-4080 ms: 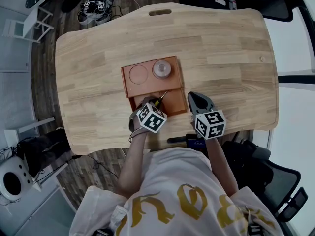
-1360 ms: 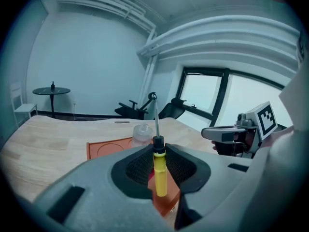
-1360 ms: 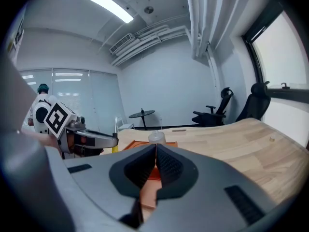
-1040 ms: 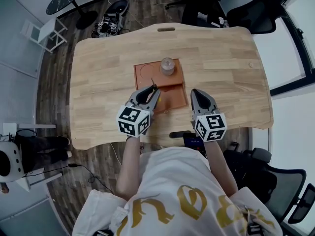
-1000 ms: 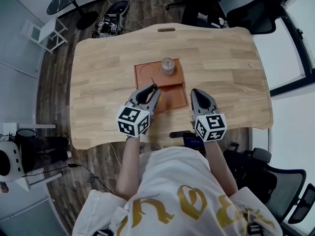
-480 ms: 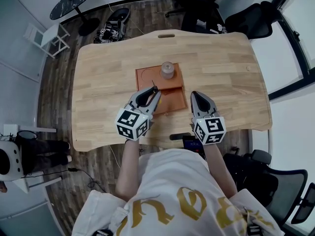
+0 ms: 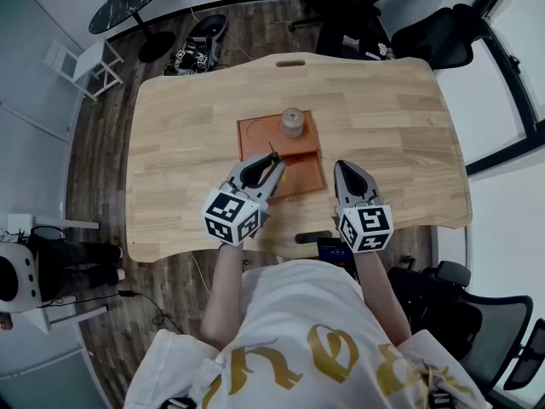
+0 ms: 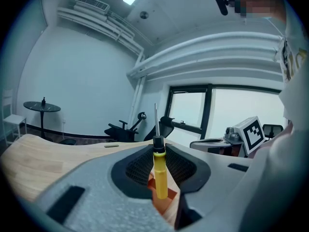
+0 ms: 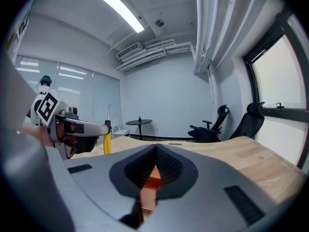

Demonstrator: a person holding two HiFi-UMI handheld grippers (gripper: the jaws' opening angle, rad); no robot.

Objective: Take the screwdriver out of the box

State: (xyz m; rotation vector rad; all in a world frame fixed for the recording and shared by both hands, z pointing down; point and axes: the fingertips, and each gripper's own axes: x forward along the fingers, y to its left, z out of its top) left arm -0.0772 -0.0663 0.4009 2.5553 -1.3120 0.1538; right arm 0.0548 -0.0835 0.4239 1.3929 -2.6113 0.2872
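Observation:
A yellow-handled screwdriver [image 8: 160,173] stands upright, metal shaft up, with my left gripper [image 8: 159,151] shut on its handle. In the head view the left gripper [image 7: 271,162] holds it above the front left part of the orange box [image 7: 300,173] on the wooden table. The screwdriver [image 7: 272,155] shows there as a thin dark tip. My right gripper [image 7: 345,167] rests just right of the box, its jaws shut and empty. In the right gripper view the screwdriver [image 9: 106,144] hangs at the left in the left gripper [image 9: 104,127], with the box [image 9: 152,182] below the right gripper [image 9: 156,146].
A round clear jar [image 7: 292,122] stands on the box's back half. A black bar [image 7: 311,237] and a dark device [image 7: 338,247] lie at the table's front edge [image 7: 281,252]. Office chairs [image 7: 426,37] stand beyond the far side.
Several seconds ago the left gripper was low in the box at the screwdriver. Now it holds the screwdriver upright above the box, slightly higher than a second ago. The right gripper has stayed put.

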